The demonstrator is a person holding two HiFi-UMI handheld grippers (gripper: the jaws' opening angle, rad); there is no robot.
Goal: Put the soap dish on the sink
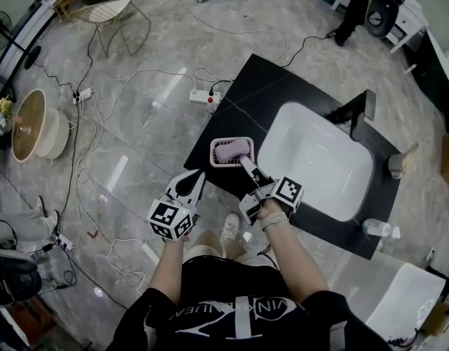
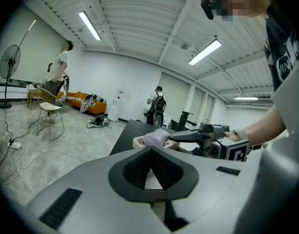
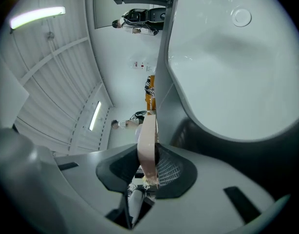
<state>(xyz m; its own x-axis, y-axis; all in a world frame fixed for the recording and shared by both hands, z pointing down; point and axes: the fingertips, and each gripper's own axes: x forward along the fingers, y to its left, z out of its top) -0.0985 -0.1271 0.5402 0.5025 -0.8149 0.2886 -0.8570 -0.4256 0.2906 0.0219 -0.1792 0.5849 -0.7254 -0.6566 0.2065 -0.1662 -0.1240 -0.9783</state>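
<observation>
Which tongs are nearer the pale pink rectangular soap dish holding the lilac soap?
Right. The right tongs are clamped on the rim of the pale pink rectangular soap dish. The left tongs are shut and empty, apart from the dish, on its lower left in the head view.

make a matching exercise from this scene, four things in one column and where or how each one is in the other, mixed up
Things:
1. soap dish
2. faucet
3. left tool
4. wire chair

Places or states:
a. stands on the grey floor
b. jaws together, nothing between them
c. gripped by its rim in the right tool
d. black, at the far side of the white basin

Pairs: 1-c, 2-d, 3-b, 4-a
</observation>
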